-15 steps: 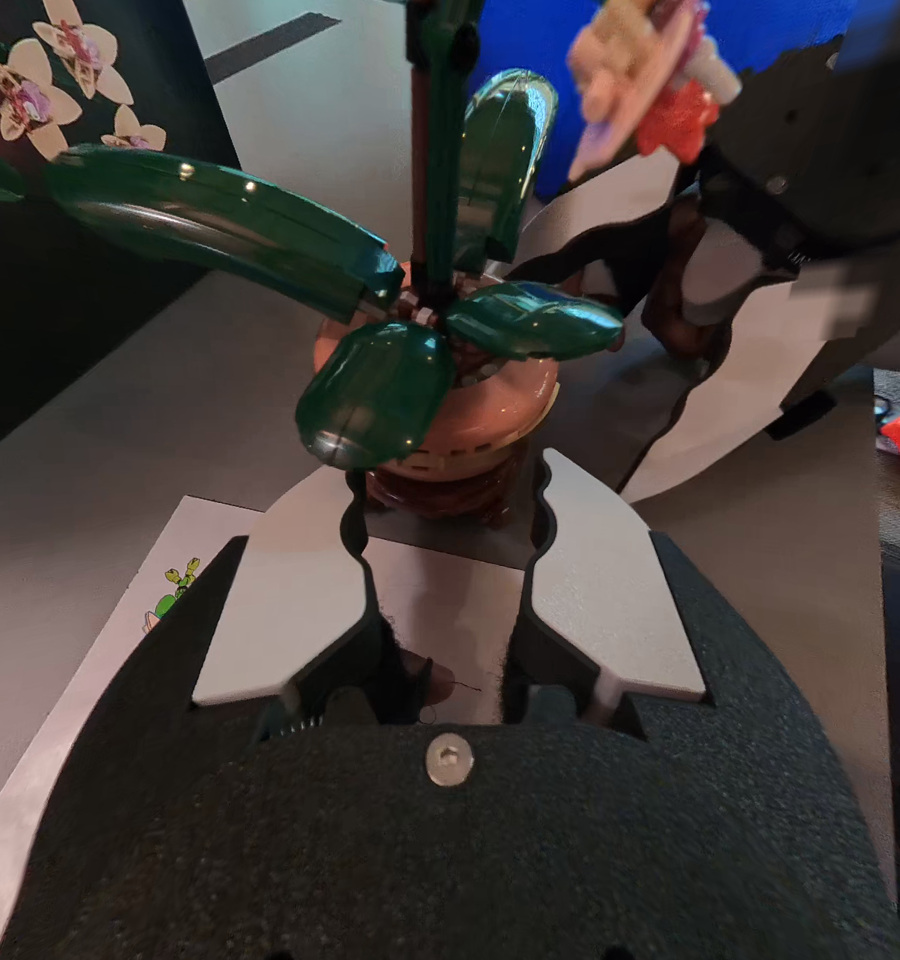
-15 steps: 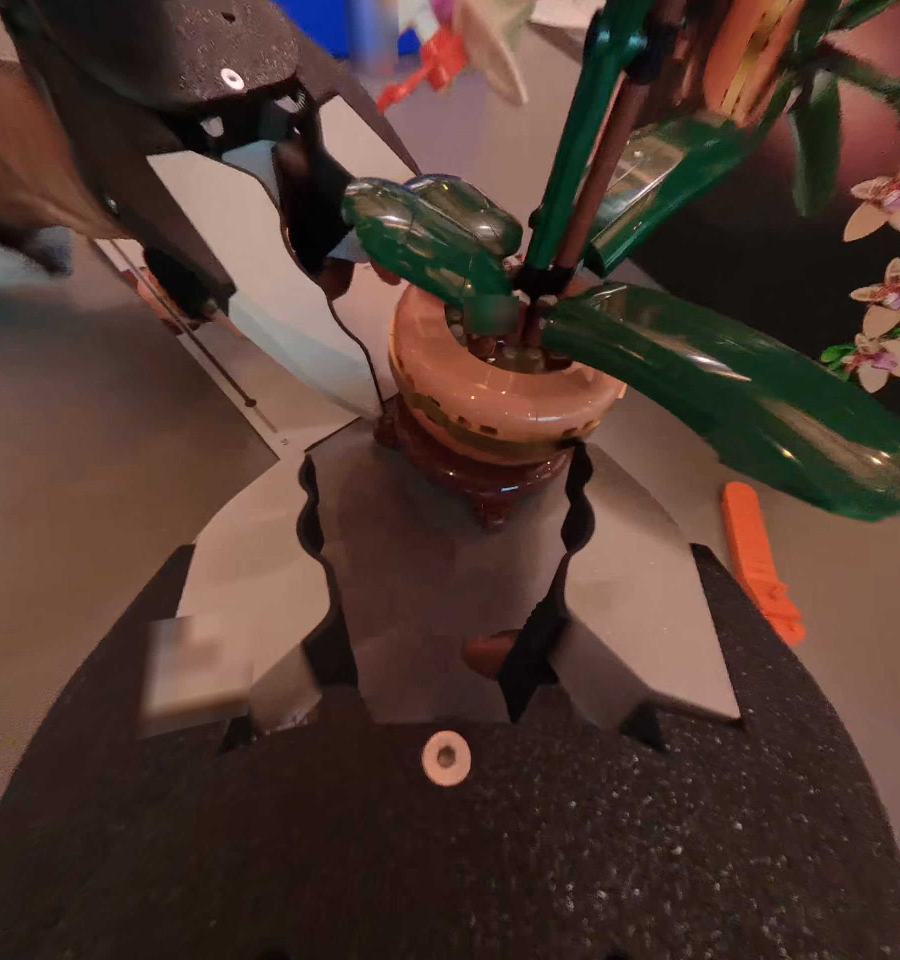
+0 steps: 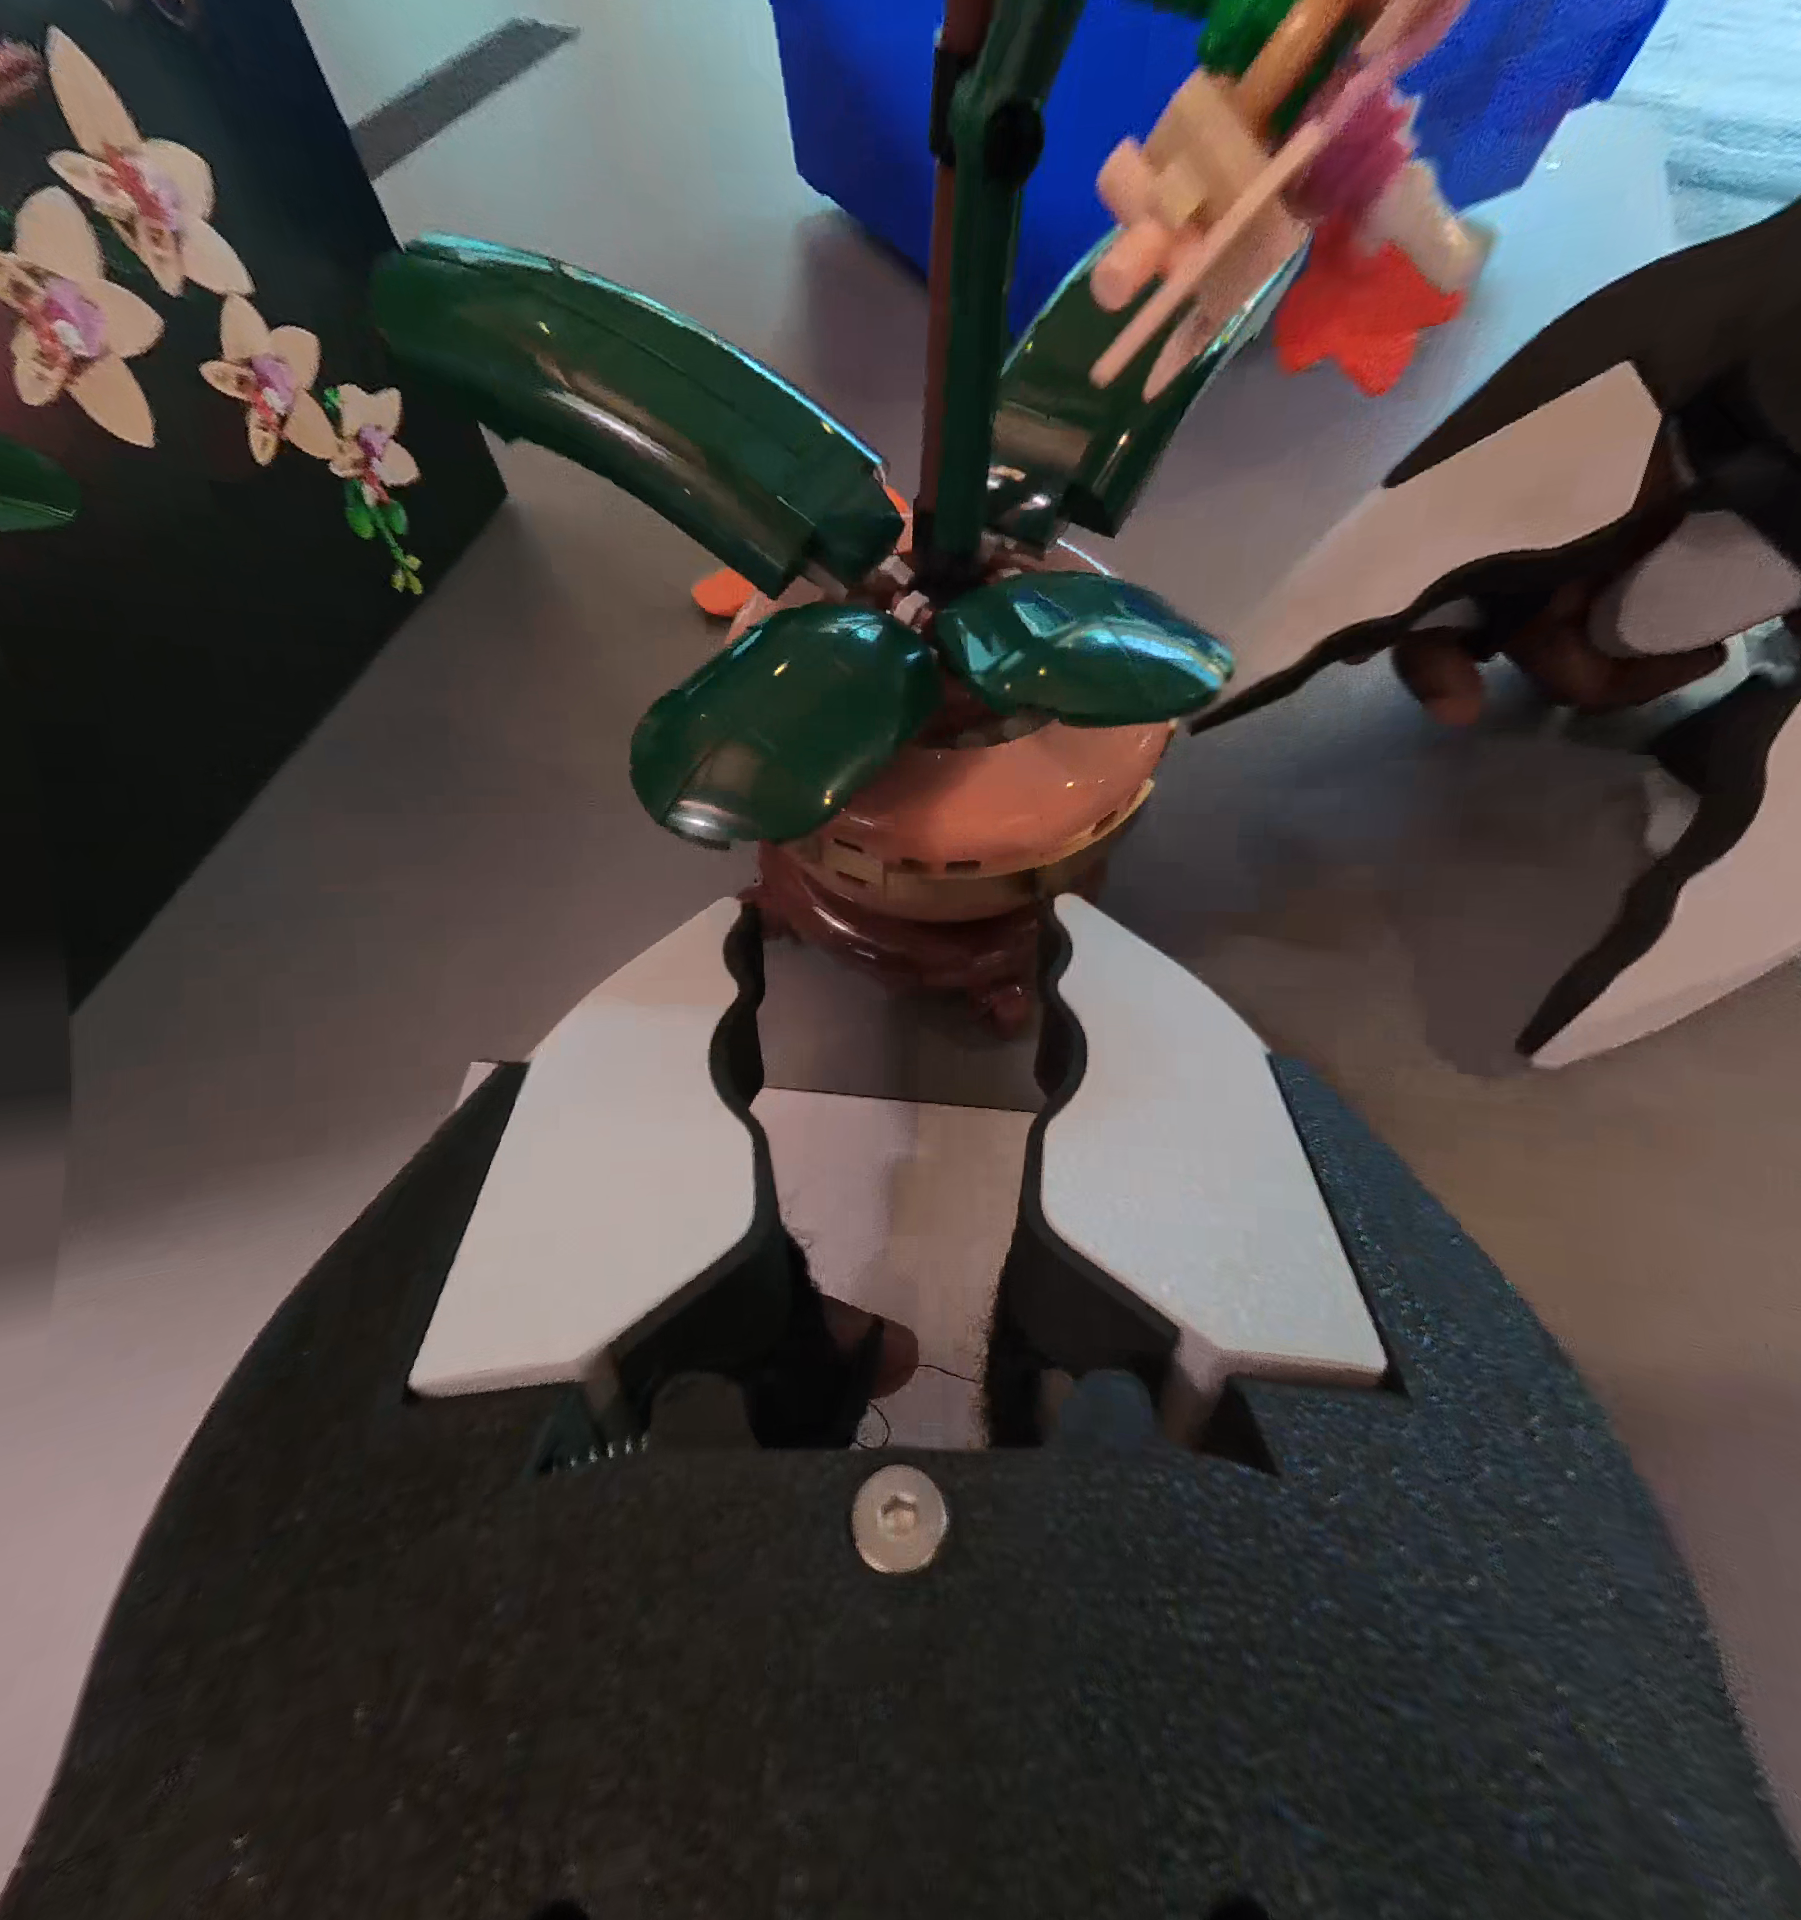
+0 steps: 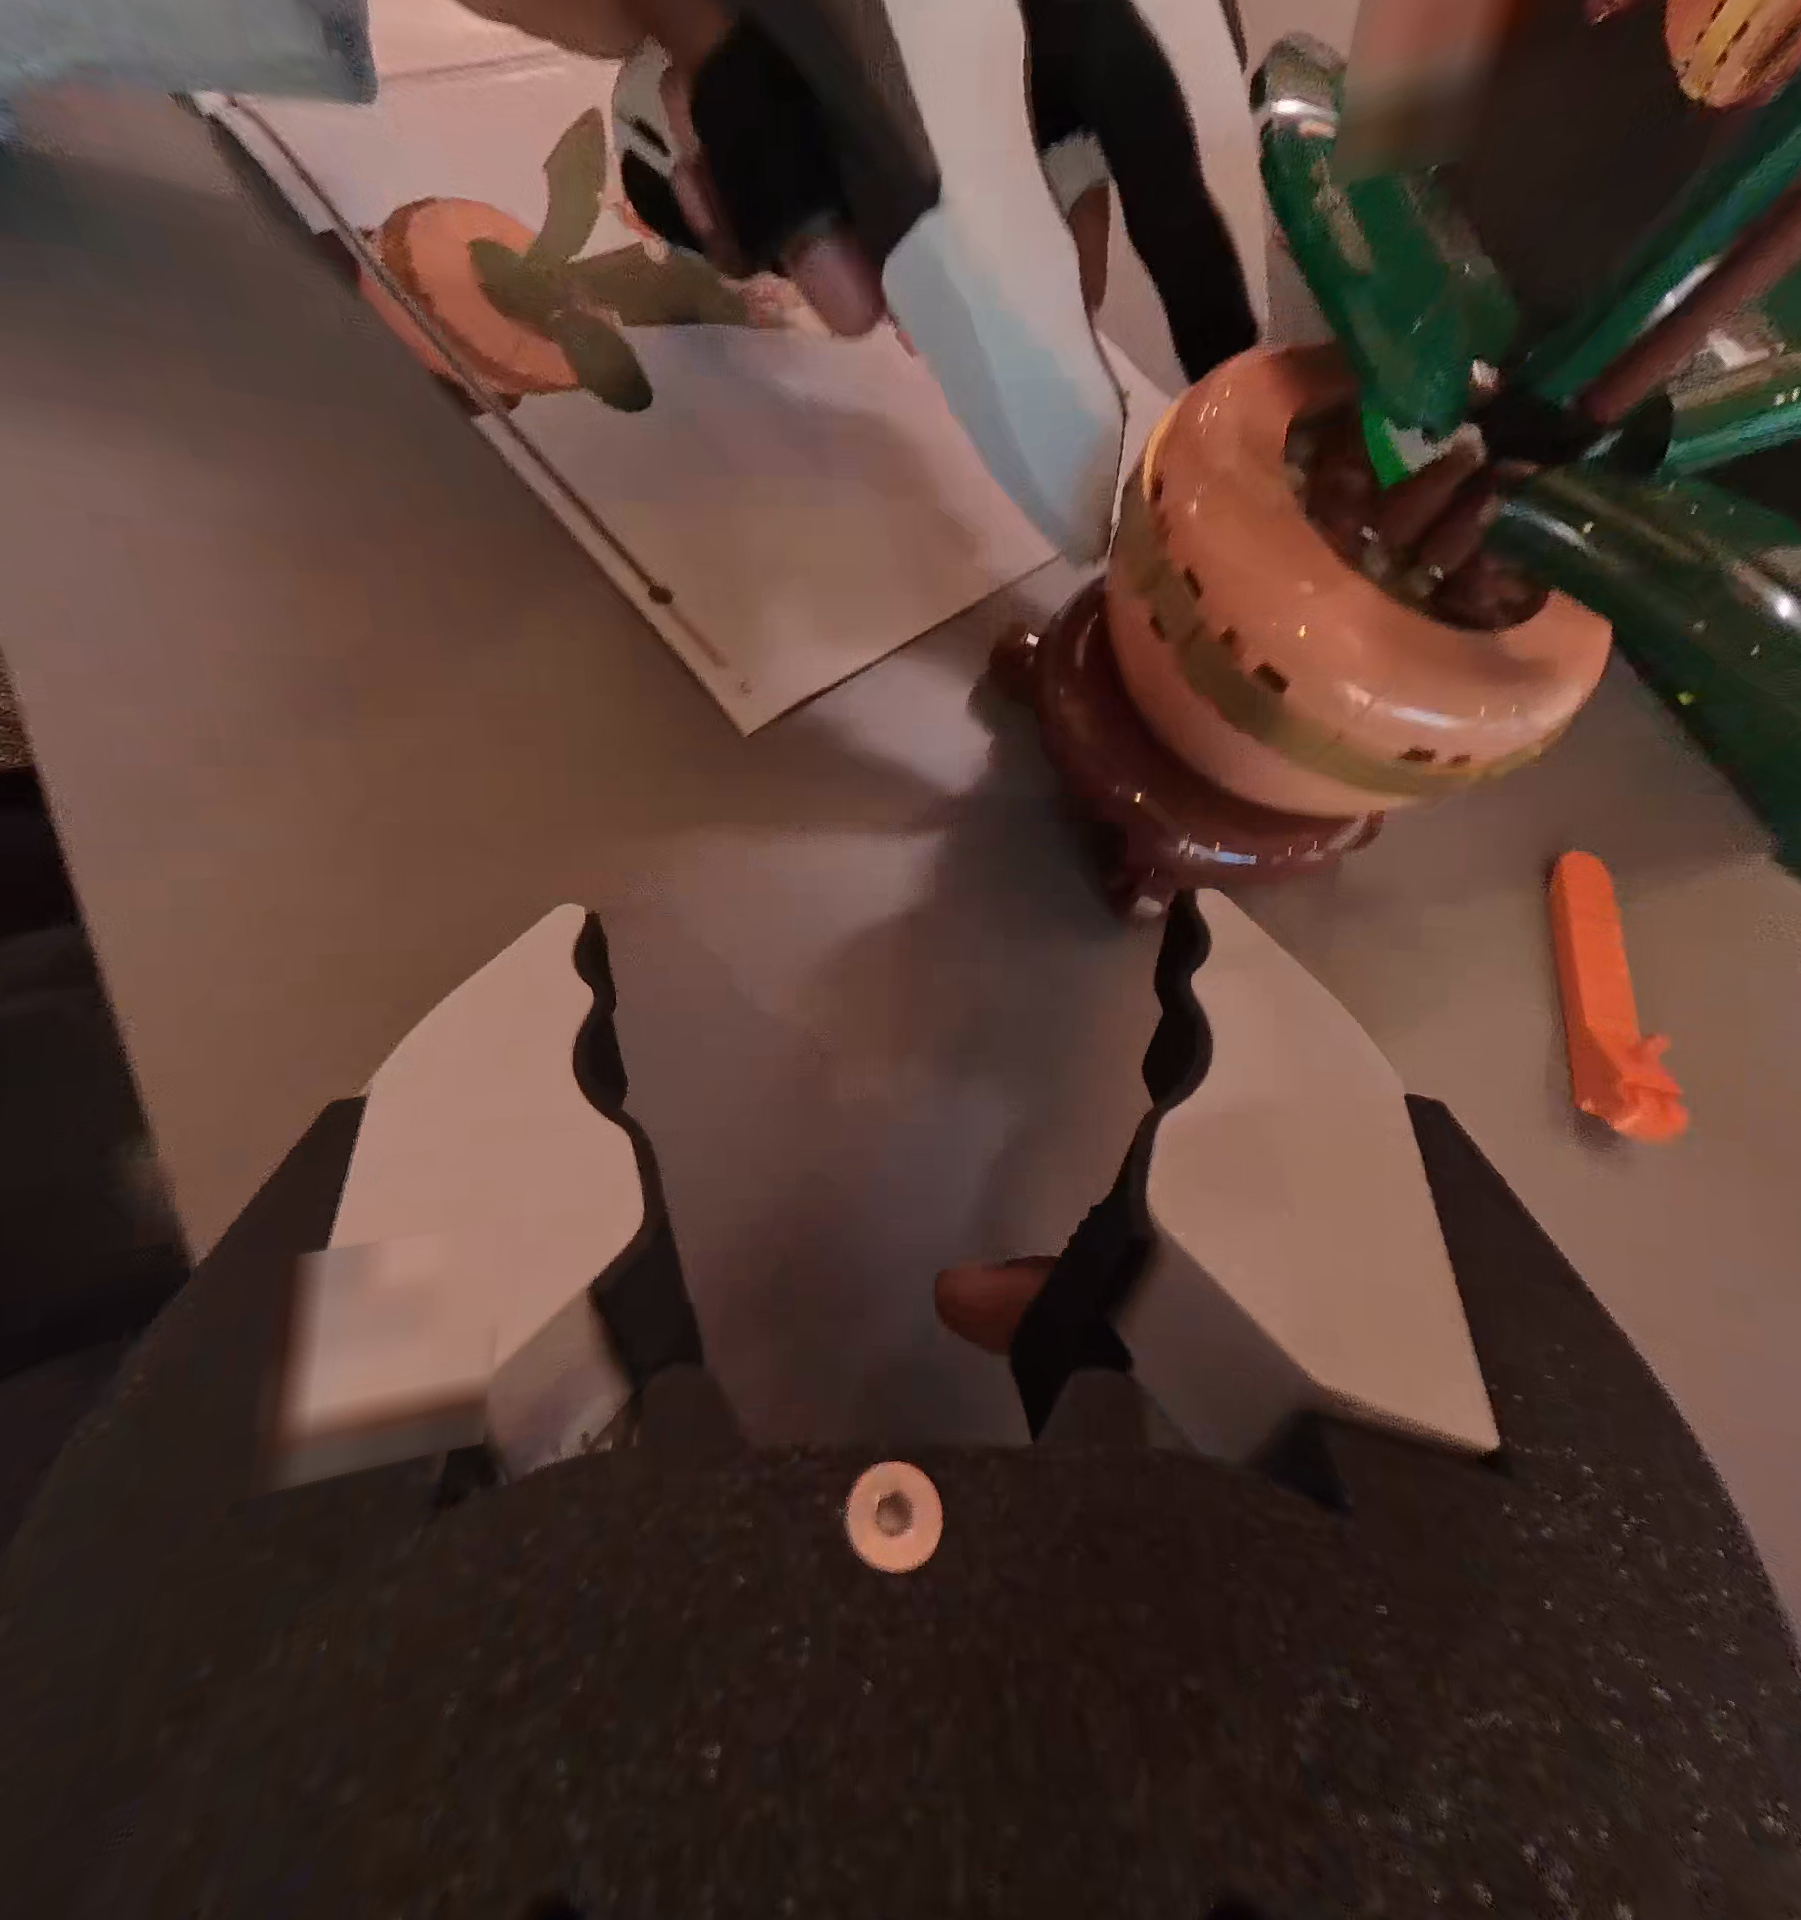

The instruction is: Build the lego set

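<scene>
Just ahead of left hand-held gripper (image 3: 901,940): lego orchid pot (image 3: 989,821).

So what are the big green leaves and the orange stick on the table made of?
The leaves look like hard, glossy plastic: bright highlights, with seams between pieces. The orange stick looks like duller plastic, one flat colour with no shine, though blur leaves that less sure.

No writing can be read anywhere. The open instruction booklet (image 4: 771,499) ahead of the right hand-held gripper (image 4: 891,997) shows only a printed picture. The dark box (image 3: 148,416) to the left of the left hand-held gripper (image 3: 901,971) shows printed flowers.
</scene>
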Available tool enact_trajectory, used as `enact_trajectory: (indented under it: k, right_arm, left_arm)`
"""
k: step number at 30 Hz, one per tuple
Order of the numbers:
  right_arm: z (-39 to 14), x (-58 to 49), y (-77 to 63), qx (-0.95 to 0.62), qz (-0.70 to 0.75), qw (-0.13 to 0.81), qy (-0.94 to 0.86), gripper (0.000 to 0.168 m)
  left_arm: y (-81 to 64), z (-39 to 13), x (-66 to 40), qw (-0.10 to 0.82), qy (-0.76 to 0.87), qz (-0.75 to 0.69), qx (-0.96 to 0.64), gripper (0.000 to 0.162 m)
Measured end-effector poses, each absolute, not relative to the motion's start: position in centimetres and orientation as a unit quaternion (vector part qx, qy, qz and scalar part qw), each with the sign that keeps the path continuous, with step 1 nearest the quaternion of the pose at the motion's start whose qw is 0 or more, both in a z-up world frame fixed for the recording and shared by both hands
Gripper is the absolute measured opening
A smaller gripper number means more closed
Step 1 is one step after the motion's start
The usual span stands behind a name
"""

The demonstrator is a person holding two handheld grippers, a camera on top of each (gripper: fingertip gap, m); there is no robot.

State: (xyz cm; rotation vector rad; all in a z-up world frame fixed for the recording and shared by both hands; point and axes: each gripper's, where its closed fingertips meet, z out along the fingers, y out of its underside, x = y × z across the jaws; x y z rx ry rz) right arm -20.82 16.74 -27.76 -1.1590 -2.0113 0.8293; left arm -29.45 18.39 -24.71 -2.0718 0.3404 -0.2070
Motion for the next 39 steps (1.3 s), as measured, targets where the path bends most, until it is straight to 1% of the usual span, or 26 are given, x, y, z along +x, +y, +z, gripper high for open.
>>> enact_trajectory:
  k: [2,3,5,8,10,12,14,15,17,18,19,21,24,27,31,35,39]
  right_arm:
    - [-27.2,-19.4,17.1,-0.456,0.345,0.322,-0.755,0.089]
    - [-26.7,-18.9,17.7,-0.469,0.366,0.323,-0.736,0.080]
    - [-25.2,-18.2,19.5,-0.489,0.414,0.342,-0.687,0.062]
    - [-21.5,-17.8,22.1,-0.493,0.489,0.404,-0.595,0.026]
    - [-19.4,-17.8,23.1,-0.491,0.522,0.437,-0.544,0.015]
    - [-18.3,-18.0,23.8,-0.489,0.530,0.454,-0.523,0.012]
    - [-17.7,-18.5,25.0,-0.486,0.517,0.475,-0.521,0.013]
    - [-17.8,-18.8,25.8,-0.487,0.507,0.477,-0.527,0.019]
    - [-19.0,-19.7,27.3,-0.502,0.486,0.447,-0.558,0.045]
    - [-19.8,-20.1,27.5,-0.509,0.486,0.419,-0.574,0.062]
    - [-20.4,-20.4,27.4,-0.515,0.493,0.384,-0.587,0.073]
    - [-21.6,-21.0,26.6,-0.528,0.507,0.322,-0.600,0.084]
    - [-22.4,-21.8,24.3,-0.523,0.531,0.273,-0.609,0.086]
    - [-22.8,-23.0,22.3,-0.519,0.553,0.239,-0.606,0.082]
    - [-23.3,-24.5,20.9,-0.508,0.561,0.222,-0.615,0.078]
    - [-23.3,-24.6,20.8,-0.508,0.561,0.228,-0.613,0.078]
    - [-23.2,-23.7,20.3,-0.511,0.560,0.233,-0.609,0.083]
  left_arm:
    - [17.8,-23.8,-29.7,0.517,0.139,-0.083,-0.841,0.053]
    - [17.4,-23.2,-29.8,0.530,0.138,-0.083,-0.832,0.054]
    - [16.7,-22.0,-30.2,0.554,0.136,-0.080,-0.817,0.055]
    - [16.1,-20.2,-30.3,0.588,0.136,-0.076,-0.794,0.051]
    - [16.4,-20.4,-29.8,0.583,0.137,-0.092,-0.796,0.054]
    - [16.9,-21.0,-29.2,0.577,0.138,-0.099,-0.799,0.057]
    - [17.3,-21.3,-28.6,0.578,0.133,-0.105,-0.798,0.061]
    - [17.3,-21.6,-28.3,0.574,0.134,-0.110,-0.800,0.062]
    - [17.4,-22.3,-28.1,0.565,0.131,-0.104,-0.808,0.067]
    - [17.5,-22.7,-28.3,0.559,0.127,-0.095,-0.814,0.069]
    - [17.5,-23.0,-28.4,0.553,0.125,-0.088,-0.819,0.069]
    - [17.5,-23.5,-28.4,0.545,0.129,-0.089,-0.824,0.067]
    - [17.7,-23.8,-28.2,0.537,0.130,-0.102,-0.827,0.062]
    - [18.2,-23.6,-28.1,0.539,0.135,-0.109,-0.824,0.057]
    - [18.7,-23.6,-28.3,0.534,0.142,-0.102,-0.827,0.053]
    - [19.0,-23.6,-28.6,0.534,0.143,-0.103,-0.827,0.052]
    - [19.3,-23.7,-28.1,0.527,0.161,-0.117,-0.826,0.055]
